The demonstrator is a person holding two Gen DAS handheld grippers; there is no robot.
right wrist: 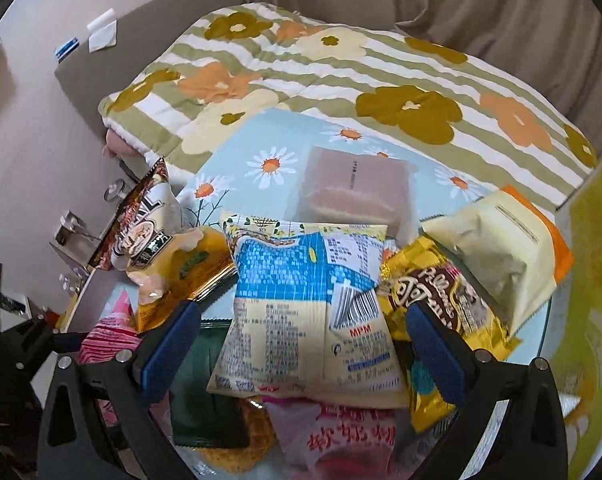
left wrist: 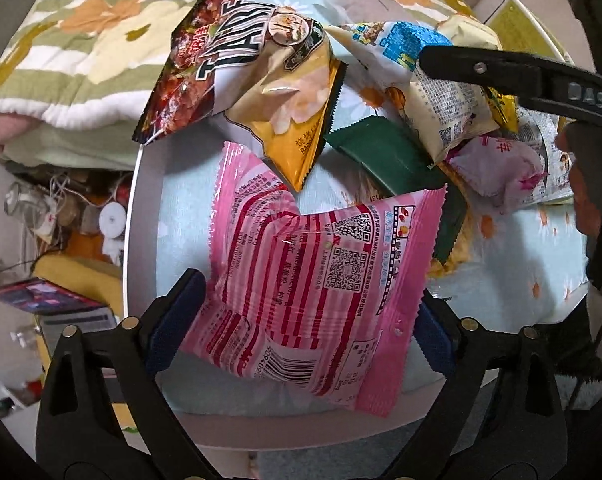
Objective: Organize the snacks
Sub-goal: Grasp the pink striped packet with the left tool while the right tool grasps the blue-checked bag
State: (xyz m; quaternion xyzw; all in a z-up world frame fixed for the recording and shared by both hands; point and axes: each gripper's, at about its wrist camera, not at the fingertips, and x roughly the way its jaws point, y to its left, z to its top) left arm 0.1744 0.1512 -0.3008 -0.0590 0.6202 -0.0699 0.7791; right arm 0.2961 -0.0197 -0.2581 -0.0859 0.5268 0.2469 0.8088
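A pile of snack packets lies on a round table with a light blue daisy cloth point(left wrist: 181, 200). In the left wrist view my left gripper point(left wrist: 305, 320) has its blue pads on both sides of a pink striped packet point(left wrist: 313, 280), closed on it. Behind it lie a brown and yellow chip bag point(left wrist: 257, 80), a dark green packet point(left wrist: 385, 152) and a small pink packet point(left wrist: 501, 168). In the right wrist view my right gripper point(right wrist: 301, 344) is open, with its pads on either side of a blue and cream packet point(right wrist: 301, 304). The right gripper also shows in the left wrist view point(left wrist: 501, 72).
A gold packet point(right wrist: 433, 300), a pale cream bag point(right wrist: 501, 252) and a translucent wrapped cake point(right wrist: 357, 188) lie around the pile. A flowered quilt point(right wrist: 341, 80) covers the bed behind the table. A yellow-green box point(right wrist: 589, 280) stands at right. Floor clutter point(left wrist: 61, 216) lies left of the table.
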